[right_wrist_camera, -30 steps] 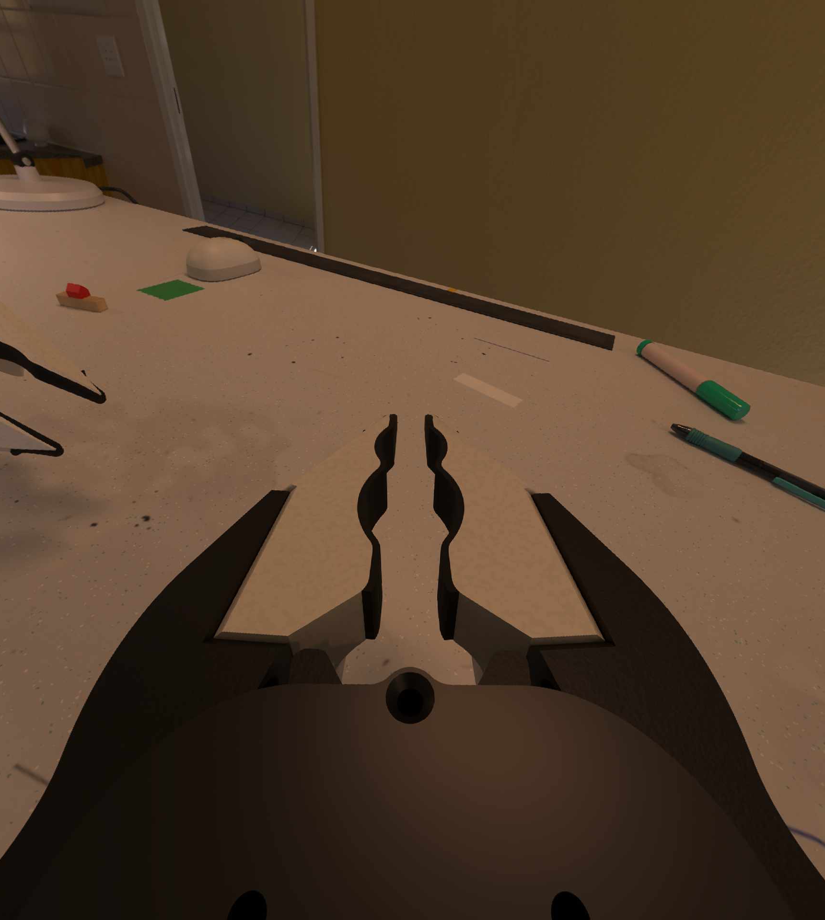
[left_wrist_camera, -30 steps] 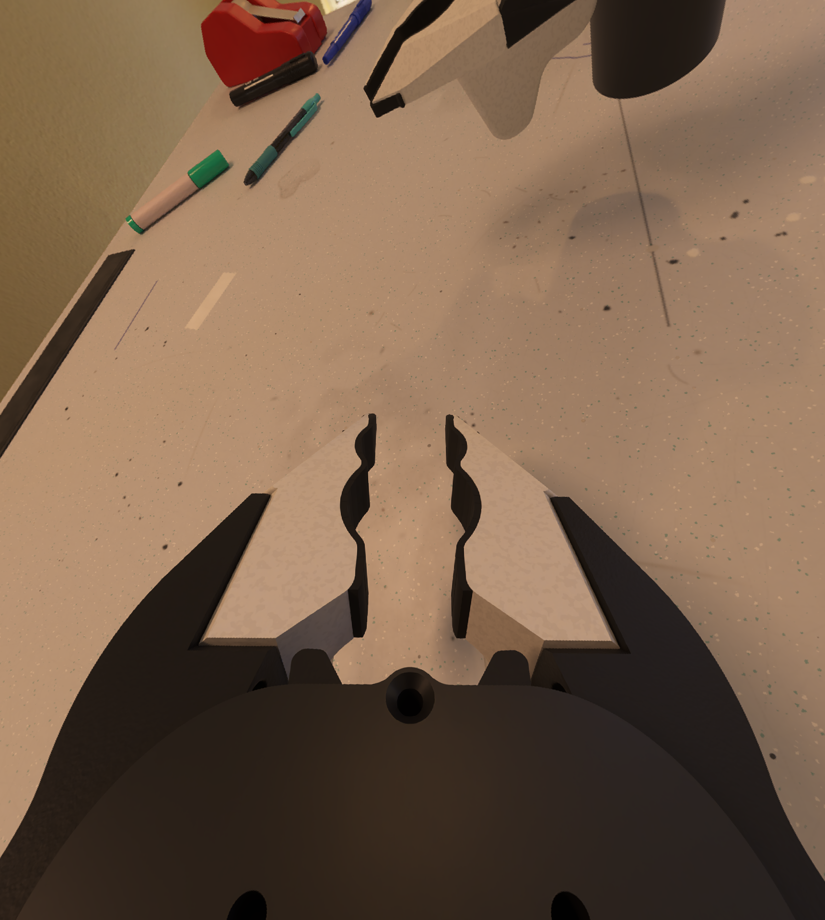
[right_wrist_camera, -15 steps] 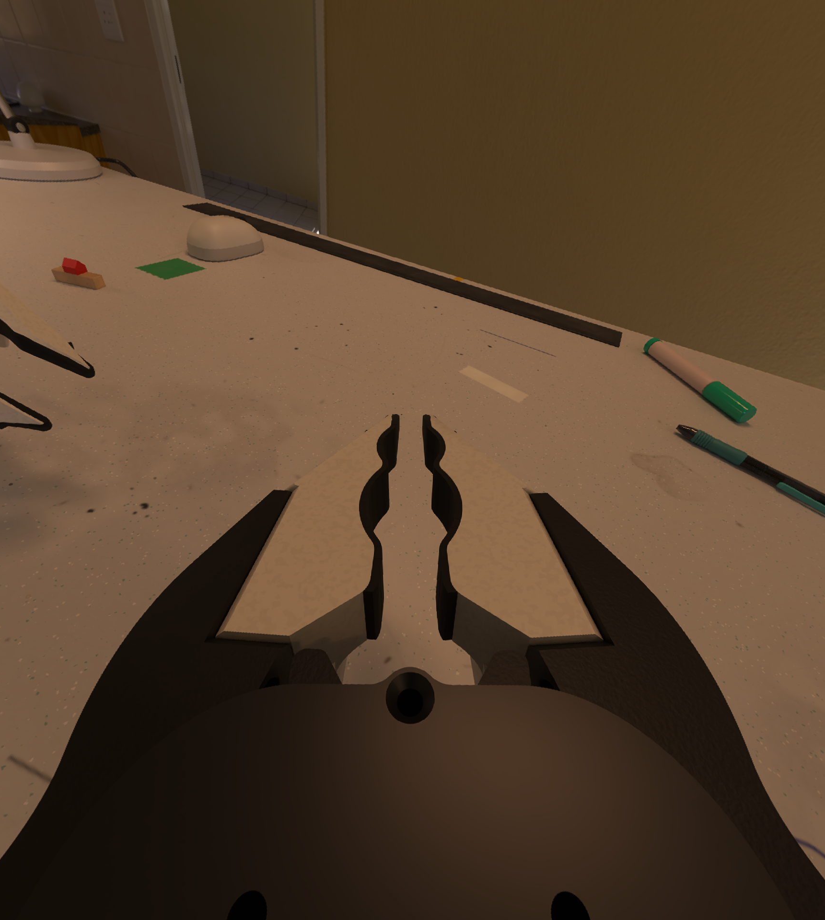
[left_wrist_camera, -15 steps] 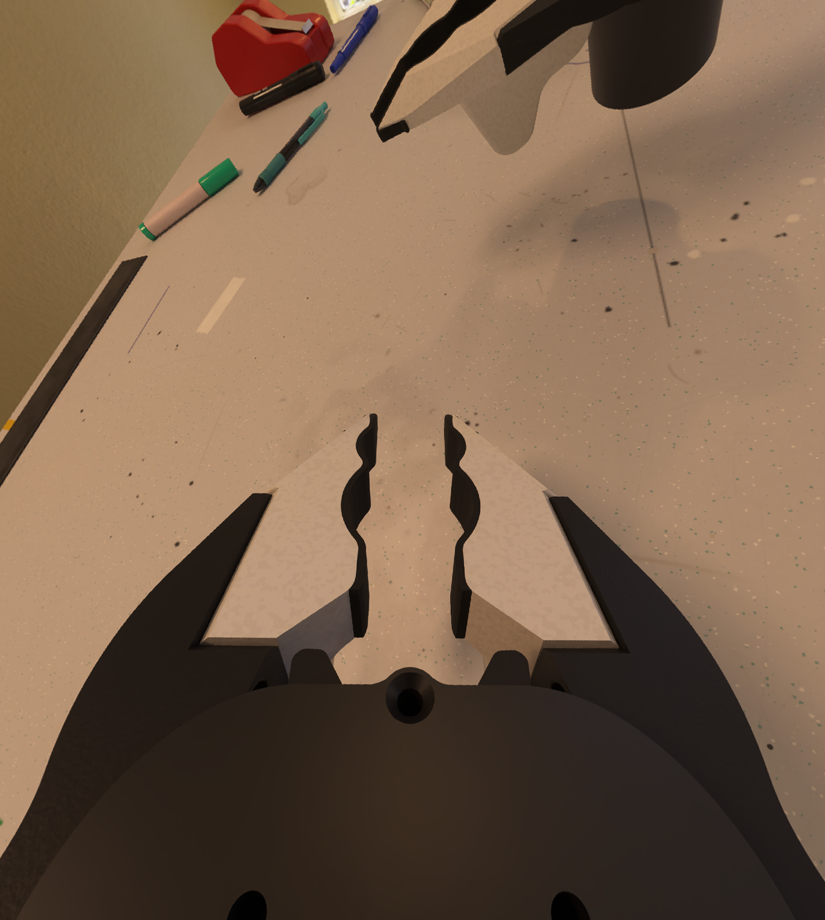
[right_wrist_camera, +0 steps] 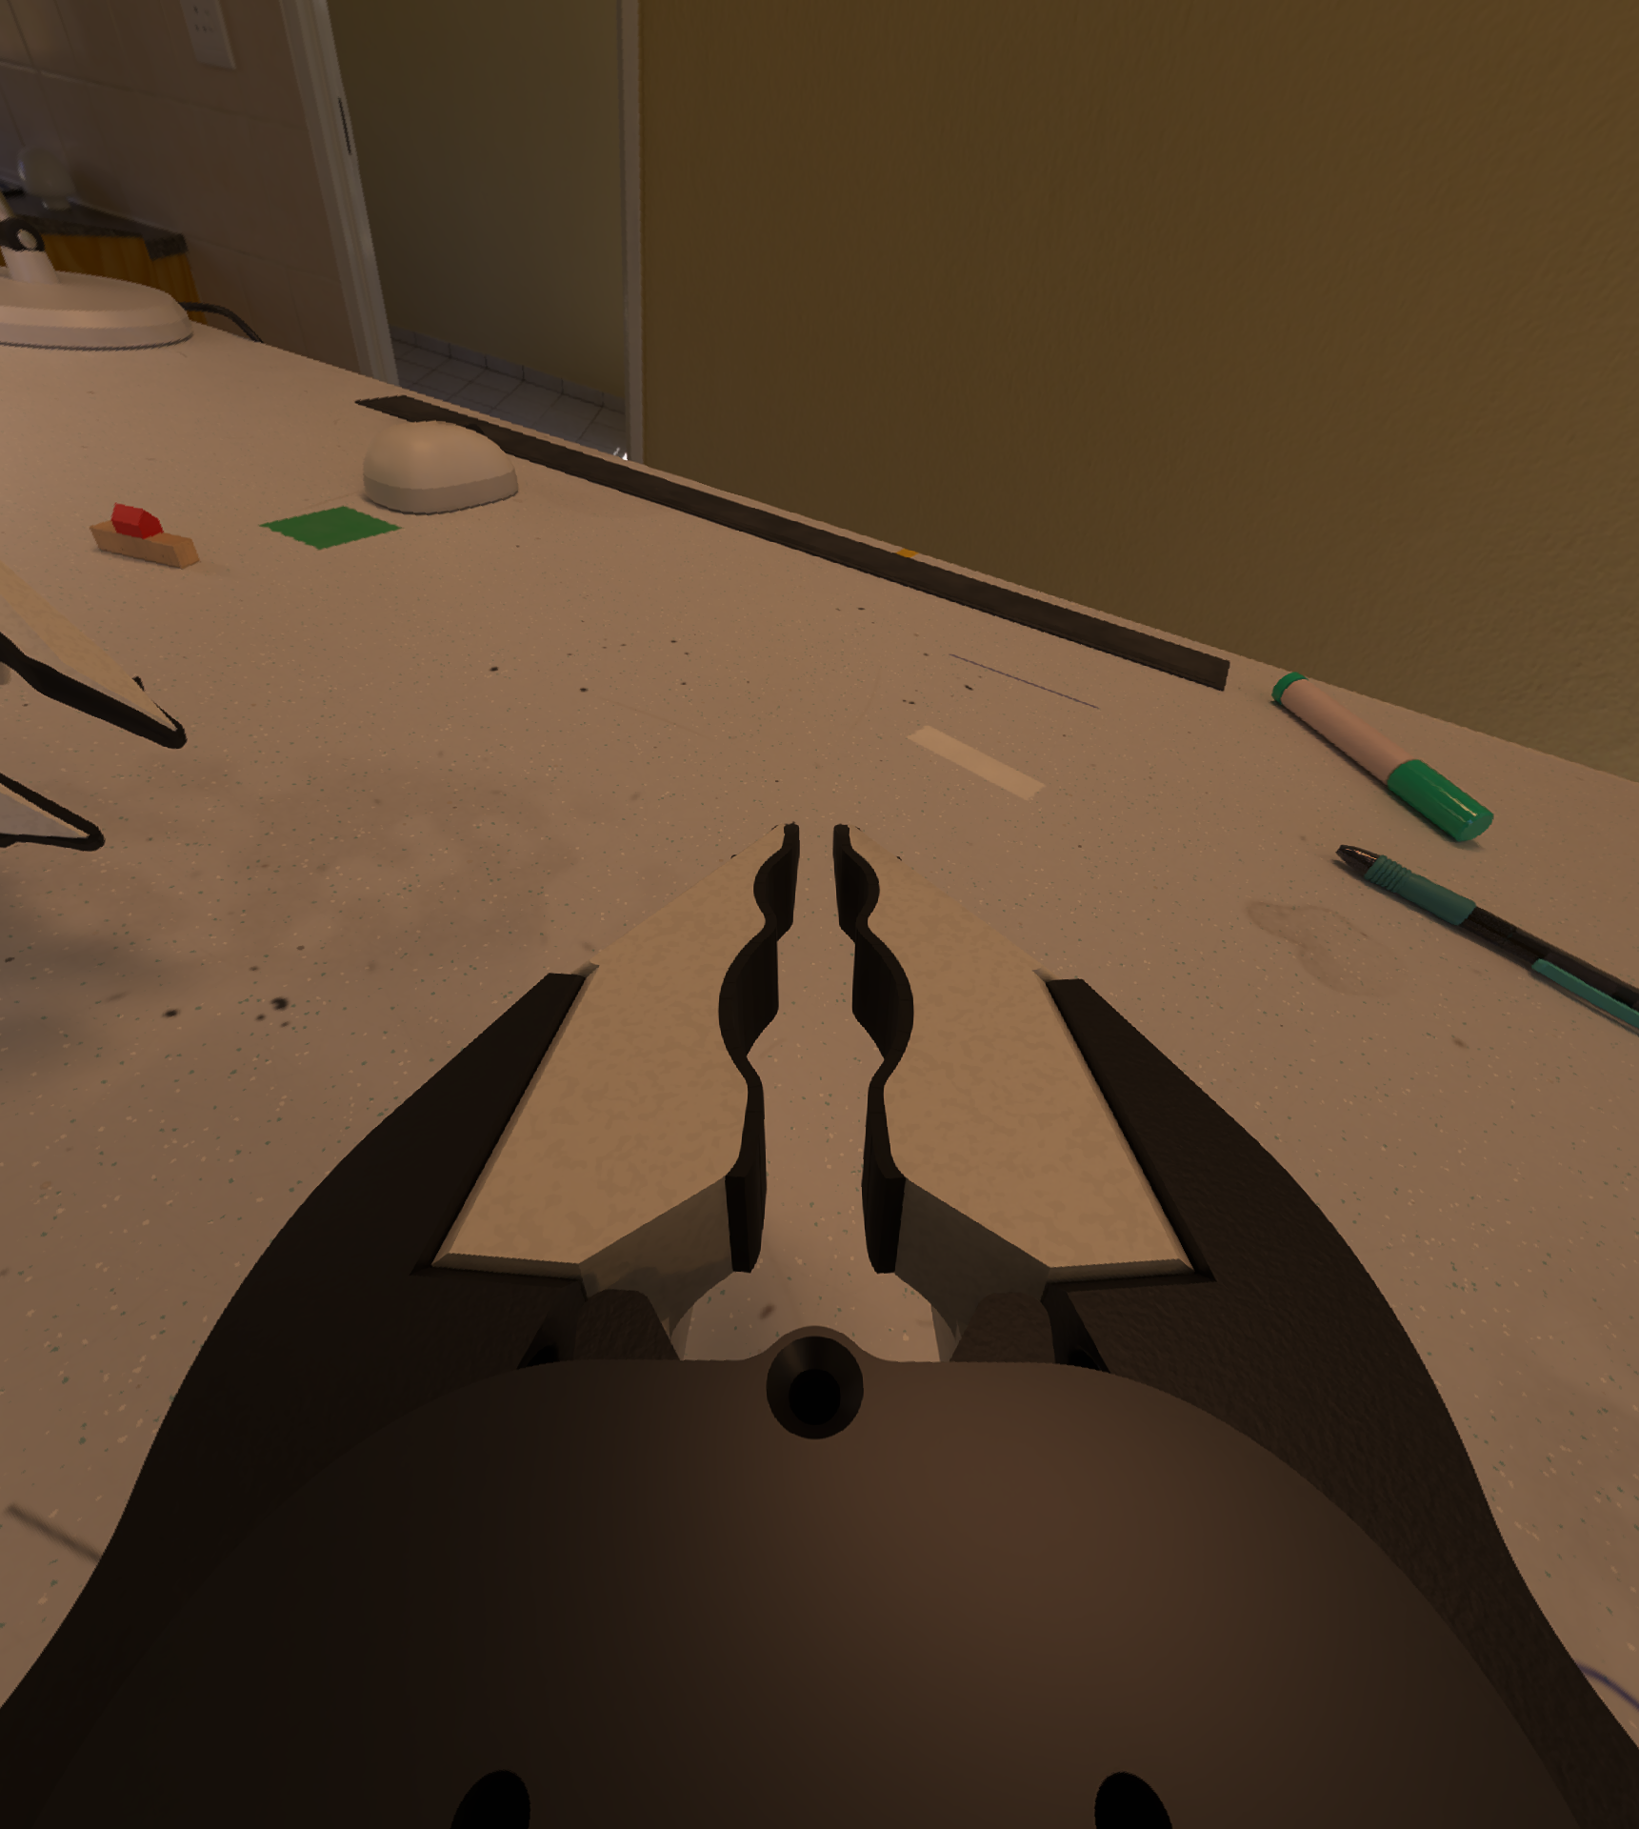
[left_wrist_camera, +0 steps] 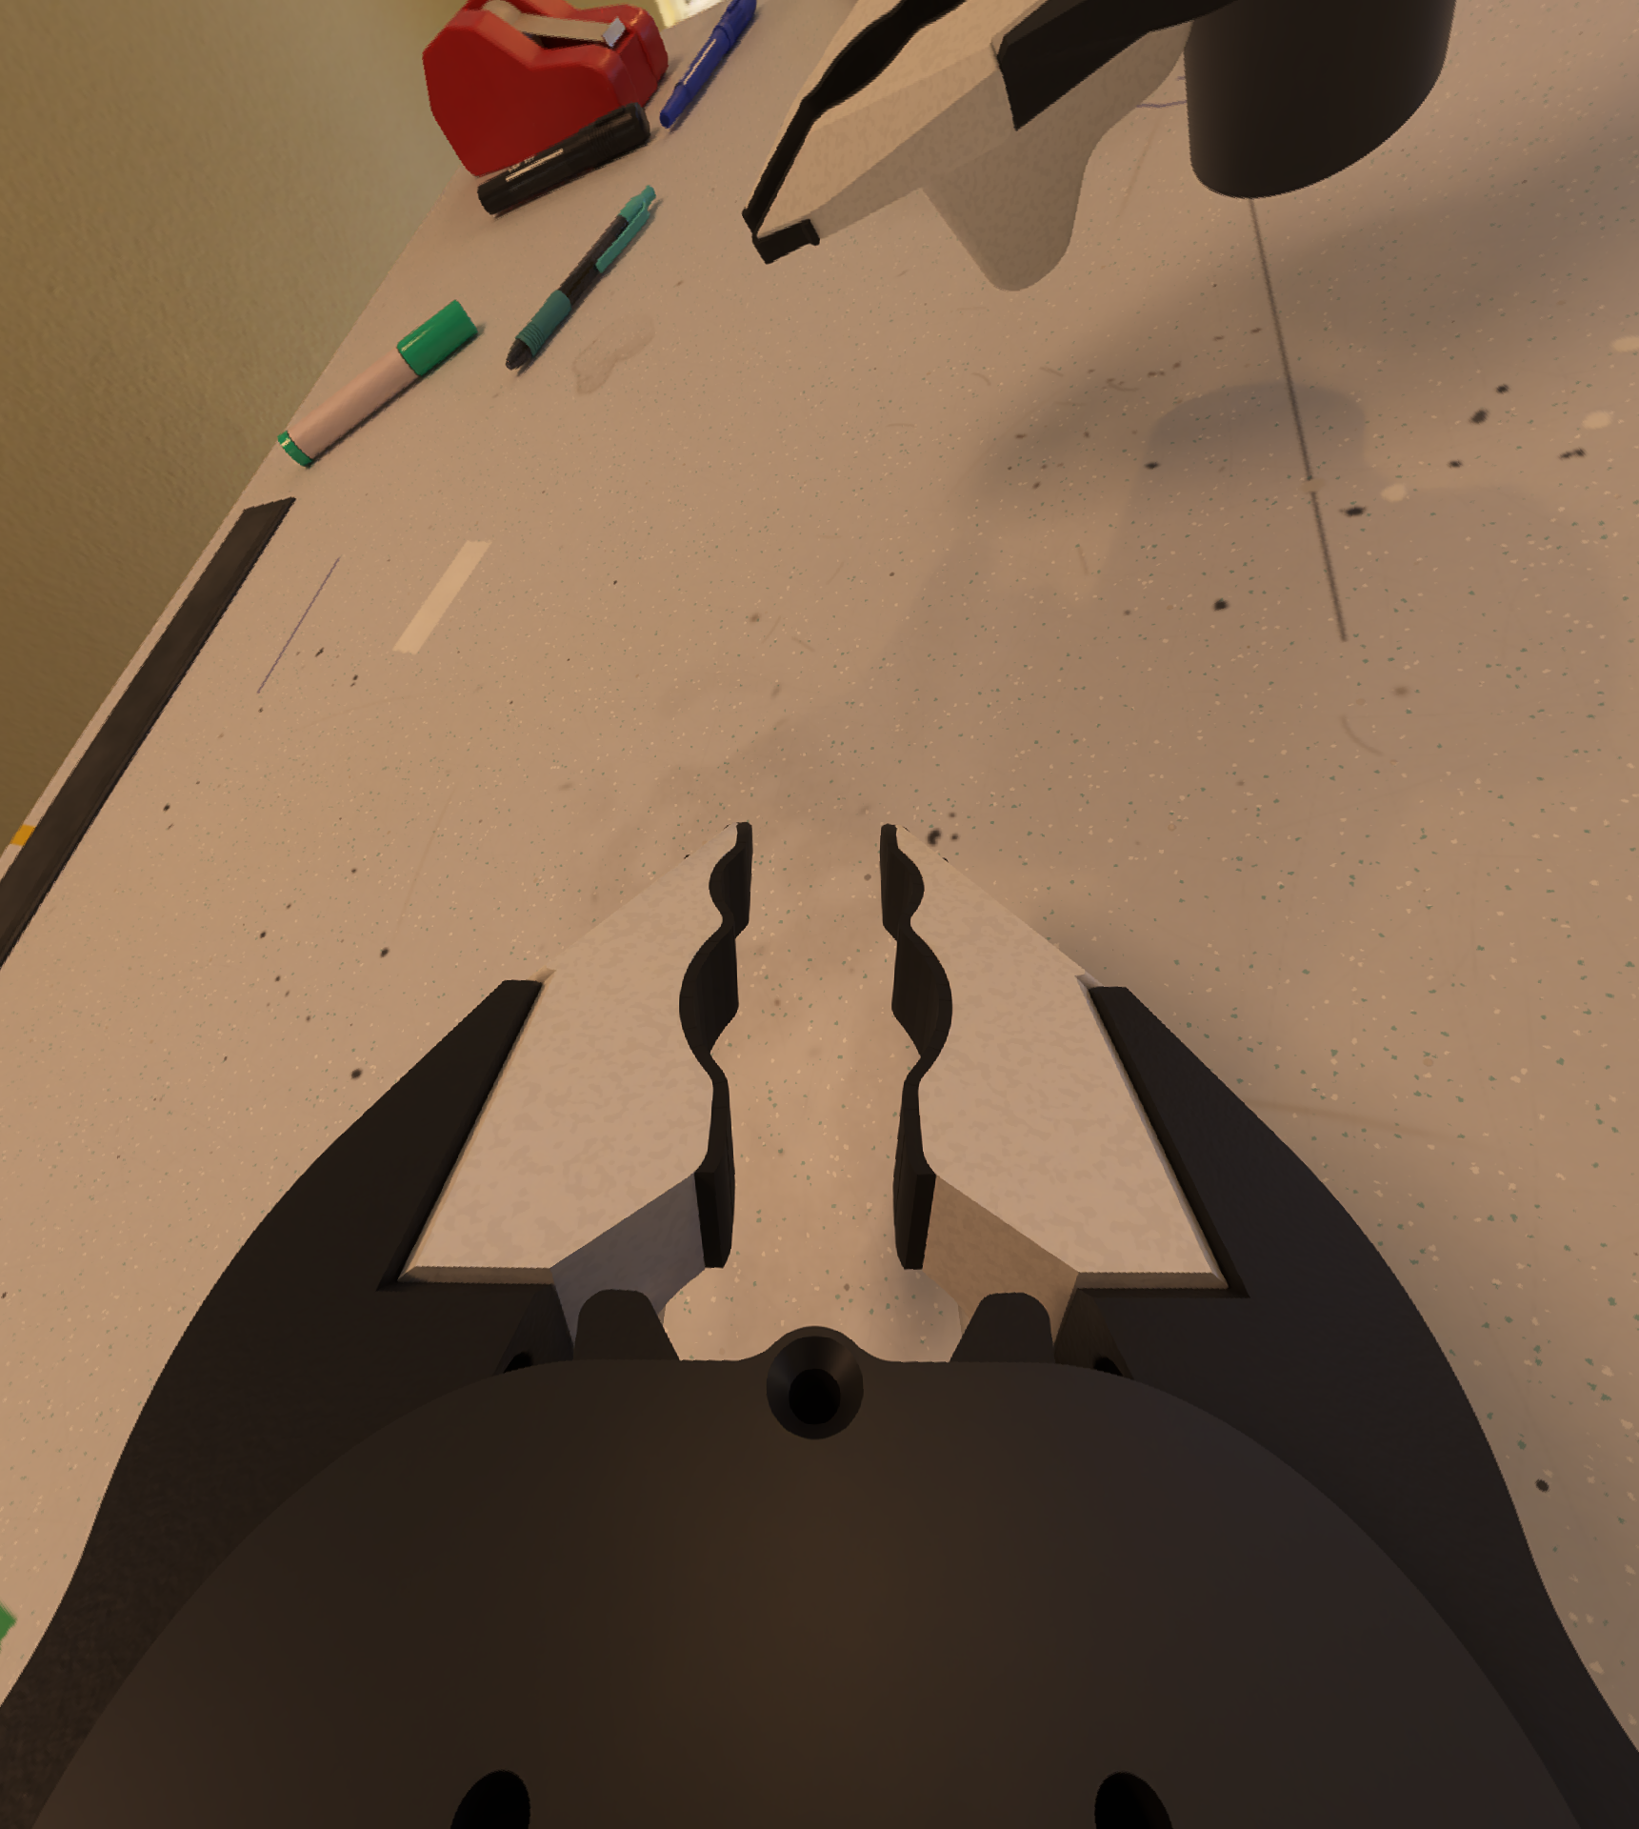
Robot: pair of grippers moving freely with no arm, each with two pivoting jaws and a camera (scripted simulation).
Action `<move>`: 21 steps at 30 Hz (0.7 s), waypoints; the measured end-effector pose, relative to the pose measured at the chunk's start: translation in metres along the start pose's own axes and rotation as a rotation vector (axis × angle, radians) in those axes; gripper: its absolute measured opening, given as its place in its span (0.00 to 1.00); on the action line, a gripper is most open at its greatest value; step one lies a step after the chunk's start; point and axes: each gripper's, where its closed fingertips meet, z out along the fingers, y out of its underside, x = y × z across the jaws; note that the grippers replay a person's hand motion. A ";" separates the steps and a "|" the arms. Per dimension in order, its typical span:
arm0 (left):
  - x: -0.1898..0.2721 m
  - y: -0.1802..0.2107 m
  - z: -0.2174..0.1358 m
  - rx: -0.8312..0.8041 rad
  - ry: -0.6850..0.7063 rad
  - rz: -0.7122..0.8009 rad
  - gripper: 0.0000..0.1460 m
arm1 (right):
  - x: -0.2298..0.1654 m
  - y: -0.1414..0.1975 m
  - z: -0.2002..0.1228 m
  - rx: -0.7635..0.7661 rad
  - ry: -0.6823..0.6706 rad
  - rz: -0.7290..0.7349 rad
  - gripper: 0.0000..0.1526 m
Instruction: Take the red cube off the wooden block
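The small red cube [right_wrist_camera: 135, 520] sits on top of the flat wooden block [right_wrist_camera: 147, 546], far off at the left in the right wrist view; neither shows in the left wrist view. My right gripper [right_wrist_camera: 815, 833] is empty, low over the table, its jaws a narrow gap apart. It also shows at the top of the left wrist view [left_wrist_camera: 894, 139]. My left gripper [left_wrist_camera: 815, 839] is open and empty over bare table. Its two fingertips [right_wrist_camera: 164, 734] show at the left edge of the right wrist view, nearer me than the block.
A green patch [right_wrist_camera: 330, 527], a white dome-shaped object [right_wrist_camera: 439, 467] and a lamp base [right_wrist_camera: 43, 309] lie near the block. A green-capped marker [right_wrist_camera: 1389, 764], a teal pen [right_wrist_camera: 1537, 962], a red tape dispenser [left_wrist_camera: 538, 84] and more pens line the table edge by the wall.
My right gripper's jaws have narrowed a little. My left gripper has drifted back, so the pens slid down its view and the green patch shows more at the lower left.
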 end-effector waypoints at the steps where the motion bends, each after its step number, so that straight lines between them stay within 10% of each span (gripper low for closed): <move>1: 0.000 0.000 0.000 -0.001 -0.001 -0.001 0.18 | 0.000 0.000 0.000 0.001 0.000 0.000 0.04; 11: -0.026 0.006 -0.017 -0.013 -0.073 -0.031 0.16 | 0.001 -0.006 -0.004 0.045 -0.010 0.022 0.04; 21: -0.130 0.073 -0.138 -0.159 -0.341 -0.277 0.21 | 0.004 -0.014 -0.010 0.106 -0.043 0.091 0.04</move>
